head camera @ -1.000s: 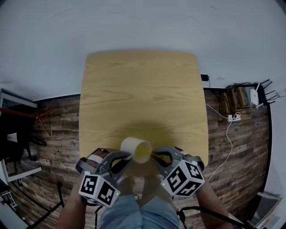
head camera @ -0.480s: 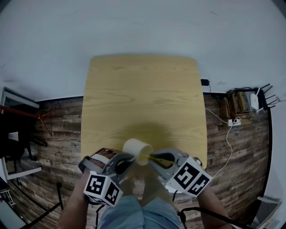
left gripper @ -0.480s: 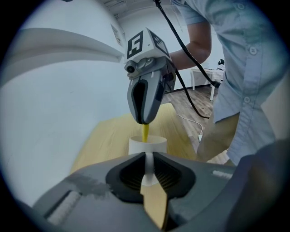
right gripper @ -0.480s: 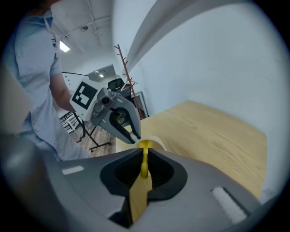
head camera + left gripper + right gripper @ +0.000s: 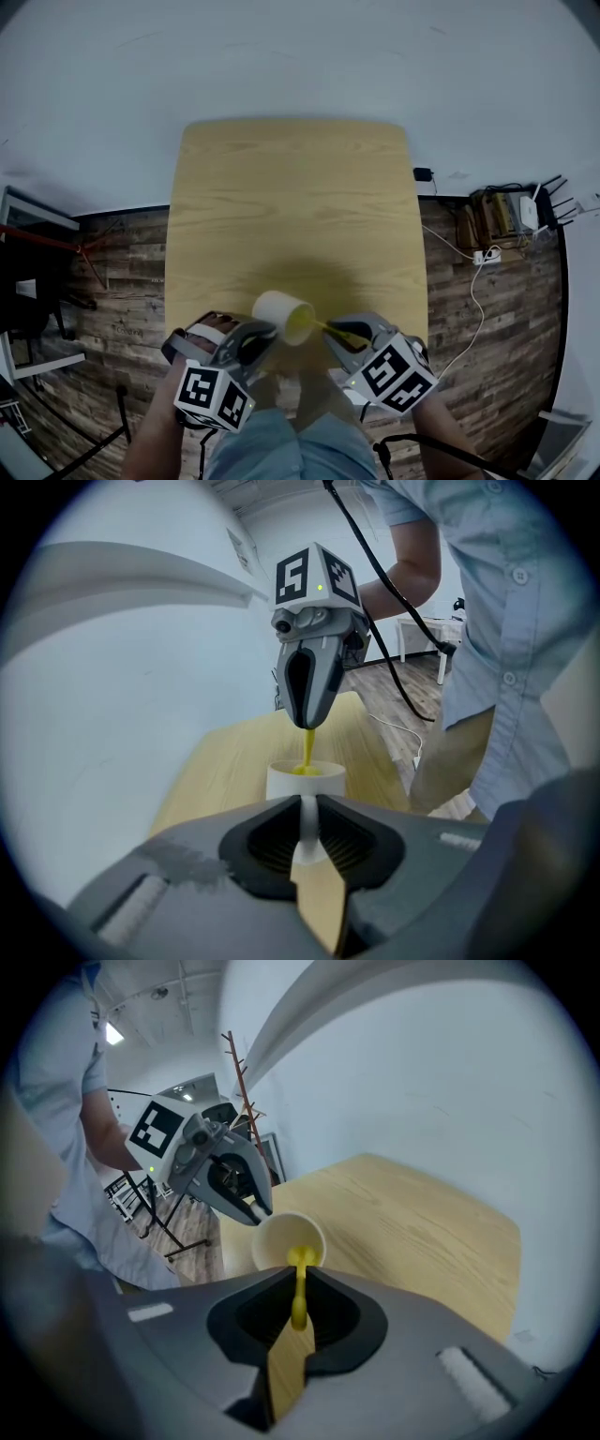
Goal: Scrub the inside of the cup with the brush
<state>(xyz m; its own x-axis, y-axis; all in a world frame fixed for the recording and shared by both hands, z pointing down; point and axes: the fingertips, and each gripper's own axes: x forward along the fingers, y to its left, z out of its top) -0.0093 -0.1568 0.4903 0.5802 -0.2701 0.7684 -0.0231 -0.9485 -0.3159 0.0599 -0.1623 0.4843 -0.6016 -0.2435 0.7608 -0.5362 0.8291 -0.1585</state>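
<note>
Cup (image 5: 284, 317), white and tipped on its side, hangs in the air over the near edge of the bench (image 5: 291, 206), its mouth turned toward the person's right. The left tool (image 5: 267, 330) comes in from the lower left, and its jaws are closed on a thin white part of the cup; whether that is the handle or the wall cannot be told. In the left gripper view that white strip sits pinched between the dark ribbed pads (image 5: 272, 841).

The right tool (image 5: 330, 328) reaches in from the lower right and points straight at the cup's mouth. Its jaws are clamped on the thin yellow handle of the brush (image 5: 323, 327), and the far end of the brush lies inside the cup. In the right gripper view the handle runs from the pads up over the rim.

Both tools sit close together in front of the person's body, angled inward toward each other, with their marker cubes (image 5: 211, 396) facing up. The forearms (image 5: 155, 441) enter from the bottom edge.
</note>
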